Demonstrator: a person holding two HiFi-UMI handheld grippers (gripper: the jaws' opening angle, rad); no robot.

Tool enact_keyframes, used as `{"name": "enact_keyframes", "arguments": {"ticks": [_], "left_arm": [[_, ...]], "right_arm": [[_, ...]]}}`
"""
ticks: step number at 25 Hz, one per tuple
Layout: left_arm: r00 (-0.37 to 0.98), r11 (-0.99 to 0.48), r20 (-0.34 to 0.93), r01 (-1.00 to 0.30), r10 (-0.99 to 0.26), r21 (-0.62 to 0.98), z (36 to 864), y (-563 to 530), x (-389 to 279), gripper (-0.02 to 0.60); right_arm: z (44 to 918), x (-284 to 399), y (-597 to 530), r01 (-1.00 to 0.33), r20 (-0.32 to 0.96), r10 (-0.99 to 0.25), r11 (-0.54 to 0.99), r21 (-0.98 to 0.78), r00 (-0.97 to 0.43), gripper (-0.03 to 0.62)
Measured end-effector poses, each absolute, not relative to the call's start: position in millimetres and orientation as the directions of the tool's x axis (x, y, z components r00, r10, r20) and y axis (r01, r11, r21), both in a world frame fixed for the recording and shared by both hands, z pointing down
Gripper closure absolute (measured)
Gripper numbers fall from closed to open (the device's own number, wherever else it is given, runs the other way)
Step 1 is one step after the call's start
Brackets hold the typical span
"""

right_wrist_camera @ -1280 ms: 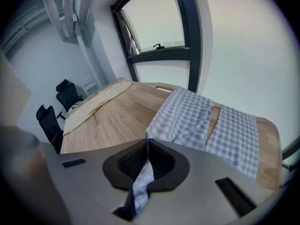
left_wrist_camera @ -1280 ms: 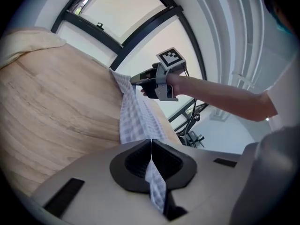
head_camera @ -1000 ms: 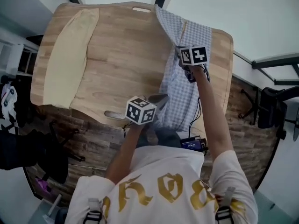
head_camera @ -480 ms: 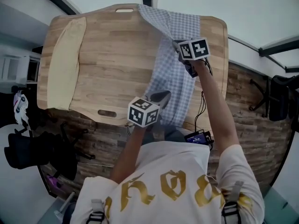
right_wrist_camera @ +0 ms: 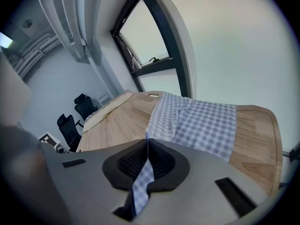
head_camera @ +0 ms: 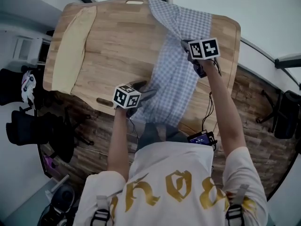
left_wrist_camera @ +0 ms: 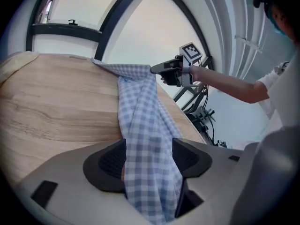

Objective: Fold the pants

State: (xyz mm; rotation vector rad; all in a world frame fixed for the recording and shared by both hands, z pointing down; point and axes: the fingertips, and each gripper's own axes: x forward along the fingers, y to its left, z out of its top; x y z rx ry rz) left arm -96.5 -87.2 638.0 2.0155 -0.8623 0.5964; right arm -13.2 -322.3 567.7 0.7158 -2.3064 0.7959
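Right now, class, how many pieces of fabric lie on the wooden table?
2. The blue checked pants run down the right half of the wooden table; a cream cloth lies along its left edge. None appears hidden.

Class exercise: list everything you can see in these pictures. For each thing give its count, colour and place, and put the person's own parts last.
table: one, light wood, under everything.
checked pants: one, blue and white, laid lengthwise on the table's right half.
cloth: one, cream, along the table's left edge.
office chairs: two, black, on the floor beyond the table's left side.
device: one, black with a lit screen, at the table's near edge by the person's waist.
shirt: one, white with gold print, on the person.
arms: two, bare, reaching over the table.
left gripper: one, grey, jaws just opened, pants' near end loose between them.
right gripper: one, grey, jaws shut on the pants.
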Motion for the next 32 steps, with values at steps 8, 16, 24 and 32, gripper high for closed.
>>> {"name": "enact_keyframes", "arguments": {"ticks": [8,16,24,32], "left_arm": [[0.665,-0.413,0.714,-0.726,-0.219,0.55,673,-90,-99,0.286],[0.702,-0.412,0.691,-0.689,-0.174,0.596,666,-79,-106,0.53],[0.773,-0.542,0.628,-0.565,-0.084,0.622,612,-53,-64,0.54],[0.85,-0.639,0.524,-0.37,0.061,0.674,567,-41,33,0.54]], "right_arm": [[568,-9,-322,-0.613,0.669,-0.266,0.705,-0.356,-0.694,0.566],[571,-8,-321,-0.611,0.676,-0.258,0.708,-0.354,-0.69,0.566],[572,-10,-324,-0.614,0.668,-0.26,0.697,-0.37,-0.697,0.566],[578,-3,-328,-0.634,0.662,-0.267,0.659,-0.405,-0.701,0.566]]}}
